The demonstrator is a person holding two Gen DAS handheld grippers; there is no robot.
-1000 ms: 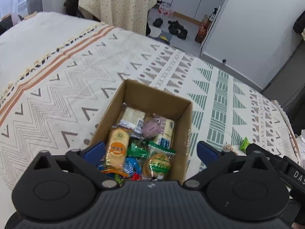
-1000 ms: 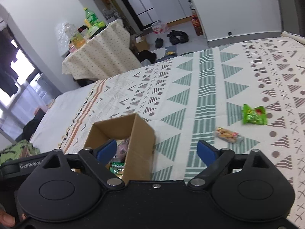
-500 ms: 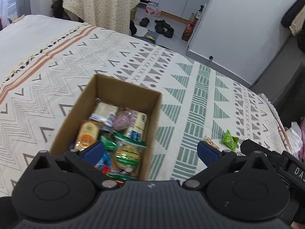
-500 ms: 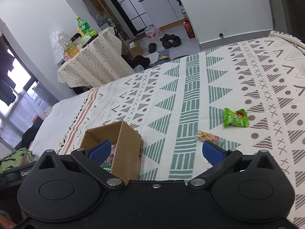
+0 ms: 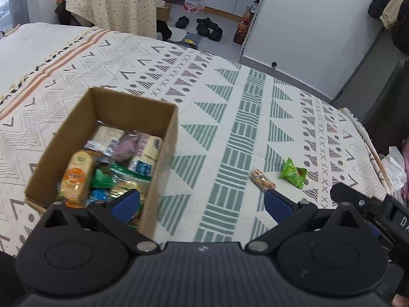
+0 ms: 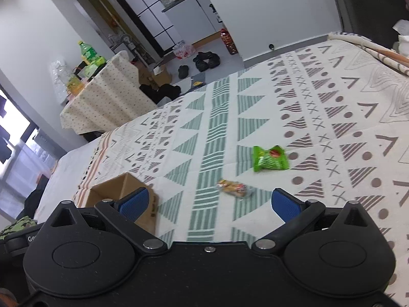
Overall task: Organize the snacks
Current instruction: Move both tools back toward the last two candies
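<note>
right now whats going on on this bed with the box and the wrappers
A person is sorting snacks with a handheld gripper in each hand. The cardboard box on the patterned bedspread already holds a pile of packets. Two snacks lie loose on the bedspread beside it: a green packet and a small clear-wrapped snack. The right gripper has its jaws wide open and empty, with the clear-wrapped snack just ahead of them. The left gripper is also open and holds nothing, near the box's corner.

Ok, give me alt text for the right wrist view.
Open right gripper above a patterned bedspread, with a small clear-wrapped snack and a green snack packet lying just ahead. A cardboard box sits at left.
</note>
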